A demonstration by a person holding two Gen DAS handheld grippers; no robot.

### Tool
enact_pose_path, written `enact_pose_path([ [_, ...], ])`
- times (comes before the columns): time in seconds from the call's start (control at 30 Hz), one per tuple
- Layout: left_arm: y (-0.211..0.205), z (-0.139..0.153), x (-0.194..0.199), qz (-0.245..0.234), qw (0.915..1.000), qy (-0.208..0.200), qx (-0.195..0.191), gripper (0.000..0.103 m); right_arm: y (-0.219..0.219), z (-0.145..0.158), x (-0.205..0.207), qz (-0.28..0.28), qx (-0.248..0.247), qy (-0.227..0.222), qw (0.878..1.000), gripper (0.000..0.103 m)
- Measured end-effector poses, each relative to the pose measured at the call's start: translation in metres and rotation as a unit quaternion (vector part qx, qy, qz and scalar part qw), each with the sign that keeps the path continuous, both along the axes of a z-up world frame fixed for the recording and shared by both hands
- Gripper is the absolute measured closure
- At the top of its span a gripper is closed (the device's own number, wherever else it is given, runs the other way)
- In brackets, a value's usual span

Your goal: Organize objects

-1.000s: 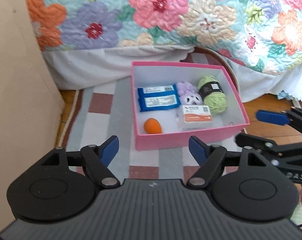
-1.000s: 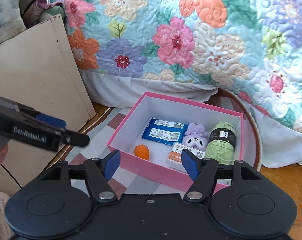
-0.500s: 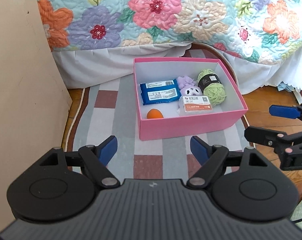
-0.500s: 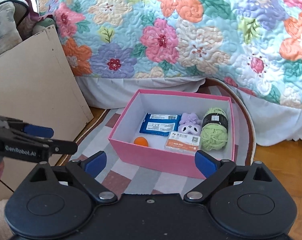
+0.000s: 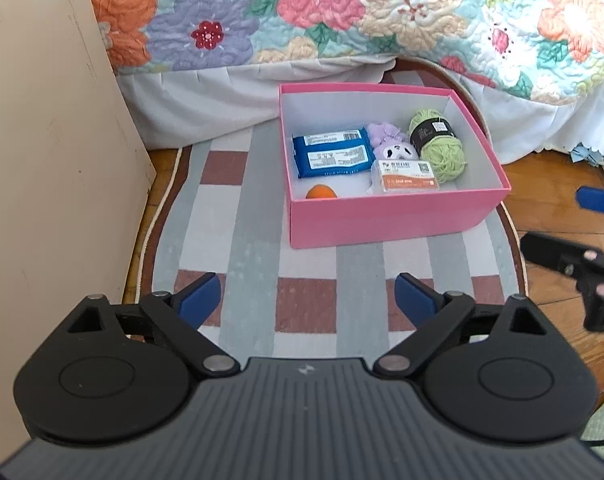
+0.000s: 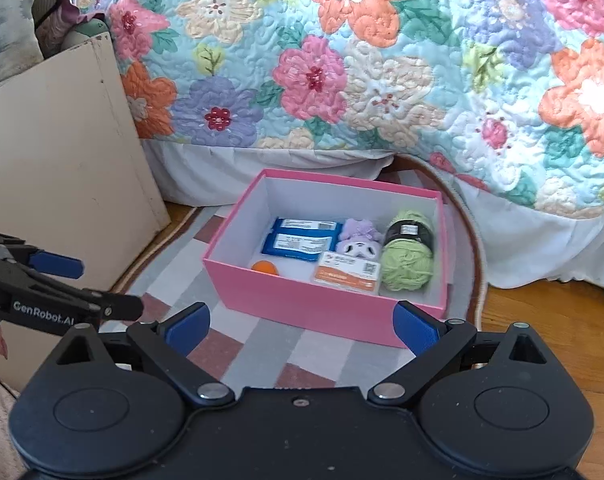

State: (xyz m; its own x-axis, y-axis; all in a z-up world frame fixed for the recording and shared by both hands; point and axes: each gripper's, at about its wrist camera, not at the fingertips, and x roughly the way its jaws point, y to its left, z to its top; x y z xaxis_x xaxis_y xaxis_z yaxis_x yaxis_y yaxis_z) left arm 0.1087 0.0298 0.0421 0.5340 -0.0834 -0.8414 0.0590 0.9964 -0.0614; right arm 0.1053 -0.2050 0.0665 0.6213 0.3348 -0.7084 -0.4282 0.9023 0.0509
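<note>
A pink box [image 5: 386,220] is sitting on a striped rug [image 5: 245,248] by the bed [image 5: 342,12], holding a blue pack [image 5: 332,153], orange ball [image 5: 321,192], plush [image 5: 394,148], card box [image 5: 408,176] and green yarn [image 5: 438,146]. Nearer, the left gripper [image 5: 308,298] is hovering over the rug, its jaws opening with nothing between them. The right gripper [image 6: 302,328] is hanging spread wide and empty just before the box. A beige board [image 5: 49,160] is standing at left.

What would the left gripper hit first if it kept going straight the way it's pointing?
Probably the striped rug, just short of the pink box. The left gripper, jaws opening and empty, points steeply at the floor; depth is unclear.
</note>
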Motion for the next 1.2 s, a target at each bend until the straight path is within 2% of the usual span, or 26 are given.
enact_pose_path([
  [0.1,-0.002,-0.001,-0.001,-0.003,1.0,0.003,0.0,0.005,-0.002,0.002,-0.001,-0.012,-0.016,-0.012,1.0,0.003],
  [0.23,-0.002,-0.003,0.0,-0.002,1.0,0.007,0.002,0.001,-0.006,0.001,-0.001,-0.015,-0.009,-0.002,1.0,0.003],
  [0.4,-0.001,-0.008,0.0,-0.006,0.9997,0.024,-0.004,0.001,-0.003,-0.001,-0.003,-0.025,-0.023,0.012,0.999,0.003],
  [0.57,0.005,-0.009,0.0,0.011,0.9993,0.031,-0.016,0.001,-0.002,-0.003,-0.005,-0.027,-0.026,0.022,0.999,0.003],
  [0.73,0.009,-0.011,0.002,0.026,0.998,0.056,-0.009,0.0,0.0,-0.003,-0.004,-0.037,-0.032,0.031,0.998,0.003],
  [0.97,0.011,-0.012,0.0,0.03,0.9979,0.056,-0.011,0.0,-0.004,-0.006,0.002,-0.065,-0.036,0.045,0.996,0.003],
  [1.2,0.008,-0.012,-0.001,0.028,0.998,0.056,0.006,0.0,-0.007,-0.009,0.008,-0.08,-0.04,0.066,0.994,0.003],
])
